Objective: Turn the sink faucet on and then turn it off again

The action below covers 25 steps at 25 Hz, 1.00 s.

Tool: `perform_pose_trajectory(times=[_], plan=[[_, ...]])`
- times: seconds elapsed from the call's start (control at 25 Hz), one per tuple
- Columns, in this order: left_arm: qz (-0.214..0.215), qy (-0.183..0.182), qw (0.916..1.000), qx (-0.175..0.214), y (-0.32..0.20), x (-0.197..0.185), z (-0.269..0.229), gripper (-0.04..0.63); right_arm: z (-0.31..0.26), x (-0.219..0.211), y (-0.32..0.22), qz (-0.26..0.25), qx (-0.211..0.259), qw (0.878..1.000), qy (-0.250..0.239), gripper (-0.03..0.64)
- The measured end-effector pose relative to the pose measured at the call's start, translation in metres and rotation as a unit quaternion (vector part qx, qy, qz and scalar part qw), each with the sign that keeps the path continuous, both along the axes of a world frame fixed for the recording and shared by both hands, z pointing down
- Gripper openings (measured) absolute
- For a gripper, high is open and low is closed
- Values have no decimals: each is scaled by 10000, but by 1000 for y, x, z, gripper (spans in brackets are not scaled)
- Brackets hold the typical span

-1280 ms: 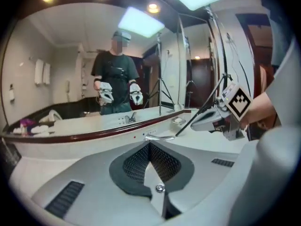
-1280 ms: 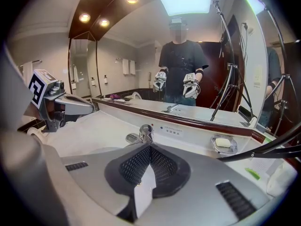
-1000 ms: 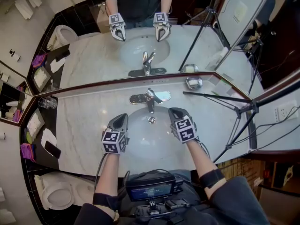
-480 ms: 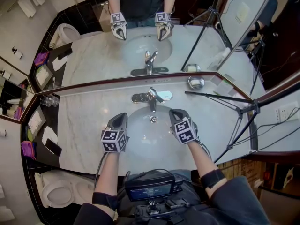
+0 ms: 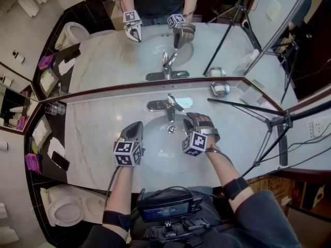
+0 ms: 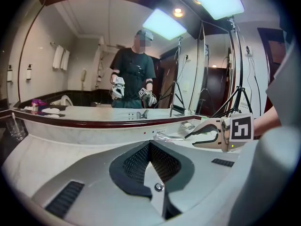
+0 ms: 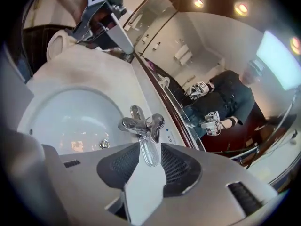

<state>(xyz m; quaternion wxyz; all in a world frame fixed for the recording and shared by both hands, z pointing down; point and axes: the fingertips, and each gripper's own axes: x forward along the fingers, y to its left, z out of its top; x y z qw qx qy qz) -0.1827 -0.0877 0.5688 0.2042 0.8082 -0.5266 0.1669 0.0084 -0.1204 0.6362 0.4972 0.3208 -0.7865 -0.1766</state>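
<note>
Seen from head height, the head view looks steeply down on the marble counter, the sink and the faucet, with the mirror across the top of the frame. The left gripper view sits low over the counter, facing almost level into the mirror. The right gripper view, rolled sideways, looks at the faucet from close in front. All three share faucet, counter and mirror.
</note>
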Motion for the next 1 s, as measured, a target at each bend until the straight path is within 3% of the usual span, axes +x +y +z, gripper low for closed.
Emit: perform_pose_trajectory(times=[0.16,0.32,0.84,1.0], plan=[[-4,0,10000,-22,-4,1,4,2,11,-8,-16,-363,275,9966,682,186],[-8,4,10000,-46,-6,2,8,2,23,-11,-28,-545,292,9926,1048,210],[-48,13,9998,-183,-8,-5,20,2,22,-28,-56,-702,112,9914,1095,204],[-82,53,9996,-257,-8,-6,27,2,26,-31,-62,-665,253,9927,977,172]])
